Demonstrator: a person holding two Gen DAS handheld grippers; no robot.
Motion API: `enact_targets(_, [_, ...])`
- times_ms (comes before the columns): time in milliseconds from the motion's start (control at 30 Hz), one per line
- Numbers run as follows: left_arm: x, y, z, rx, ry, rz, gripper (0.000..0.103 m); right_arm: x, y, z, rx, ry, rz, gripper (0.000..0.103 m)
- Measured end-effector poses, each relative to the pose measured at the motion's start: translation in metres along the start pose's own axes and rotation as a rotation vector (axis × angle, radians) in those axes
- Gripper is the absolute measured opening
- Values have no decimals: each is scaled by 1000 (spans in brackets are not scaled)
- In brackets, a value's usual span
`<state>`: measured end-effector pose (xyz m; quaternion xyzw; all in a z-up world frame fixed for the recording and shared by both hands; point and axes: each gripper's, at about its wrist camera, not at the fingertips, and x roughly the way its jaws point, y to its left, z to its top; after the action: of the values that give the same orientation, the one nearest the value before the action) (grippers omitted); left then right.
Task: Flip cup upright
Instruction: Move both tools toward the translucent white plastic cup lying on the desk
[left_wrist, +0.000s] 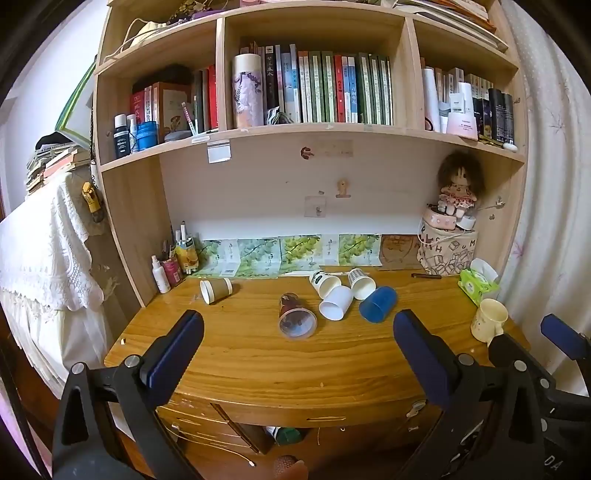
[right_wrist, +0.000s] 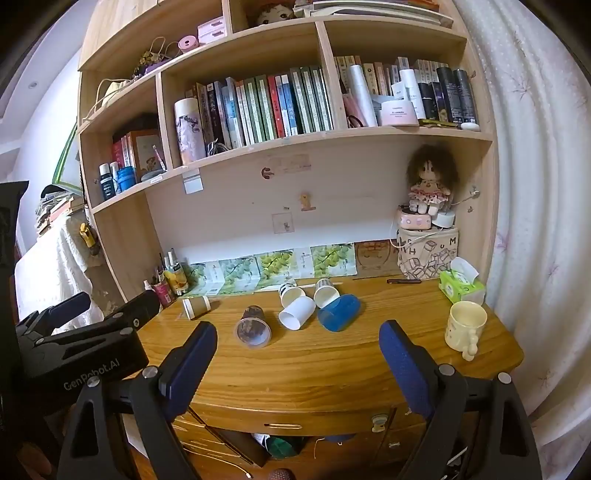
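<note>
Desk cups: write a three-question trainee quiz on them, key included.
1. True or false: the blue cup lies on its side.
2. Which cup already stands upright? A) brown paper cup B) cream mug C) plain white cup
3. Fill in: both the left gripper and the right gripper are ____ and holding nothing.

Key: 1 true; 2 B; 3 open.

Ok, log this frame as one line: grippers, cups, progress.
left gripper open, empty | right gripper open, empty | six cups on their sides on desk | cream mug upright | no contact yet
</note>
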<state>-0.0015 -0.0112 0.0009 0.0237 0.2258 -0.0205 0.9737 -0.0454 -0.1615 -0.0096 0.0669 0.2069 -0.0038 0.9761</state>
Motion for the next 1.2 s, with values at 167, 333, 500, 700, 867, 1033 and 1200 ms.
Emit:
enact_targets(167, [-2,-3,2,-3,-8,8,103,0,-3,3,3,1,3,90])
enact_targets(333, [-3,-4,0,-4,-9,8,103,-2,-10,2,7,0,18,90])
enact_targets(500, [-4,-13,-4,-13,6,6,103,-3,-16,1,8,13,26,90])
enact_targets(700, [-5,-21,-8,-13,19,16,103,-4,-22,-1,18,36,25,90])
enact_targets(867, [-5,-23,-9,-11,22,25,103,-4,-24,-2,24,38,23,90])
enact_targets(1033, [-6,-21,-9,-22,22,28,103,-4,-24,-2,21,38,25,90])
enact_targets(1200, [-5,-18,-9,-36,35,23,103,-2,-25,-3,23,52,35,90])
